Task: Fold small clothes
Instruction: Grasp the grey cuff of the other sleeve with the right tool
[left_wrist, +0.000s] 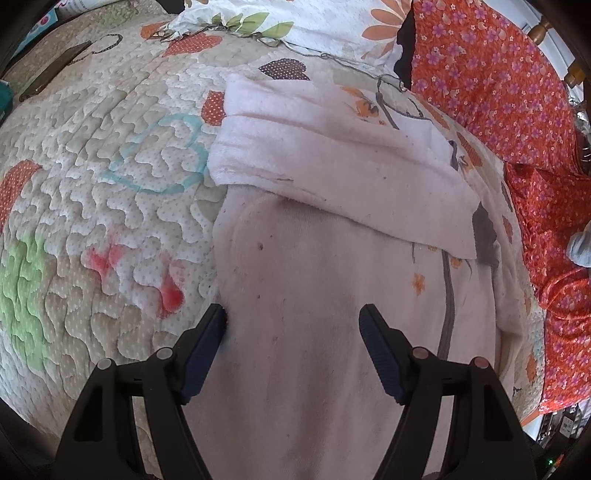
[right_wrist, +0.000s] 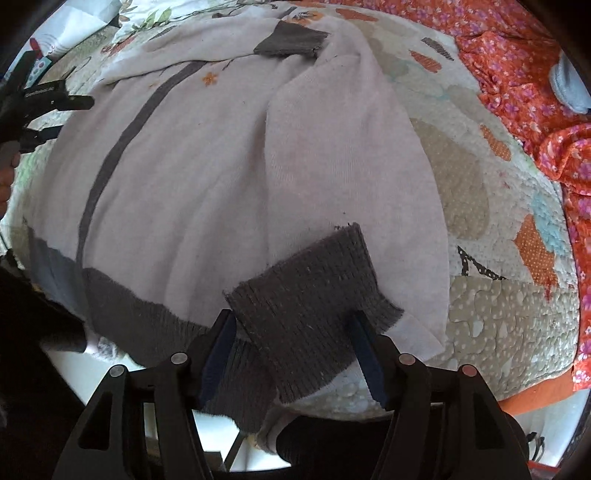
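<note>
Now the quilted bedspread (left_wrist: 110, 177) is carrying the pale pink cardigan (right_wrist: 192, 192), lying flat. Over its body the left gripper (left_wrist: 293, 314) is hovering wide open, empty. Around its grey cuff (right_wrist: 310, 310) the right gripper (right_wrist: 291, 321) is standing half open, not pressing.

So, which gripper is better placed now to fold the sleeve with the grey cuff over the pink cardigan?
The right one. The right gripper already has the grey cuff between its fingers, which look not yet pressed on it. The left gripper hovers open over the cardigan body, away from that sleeve.
</note>
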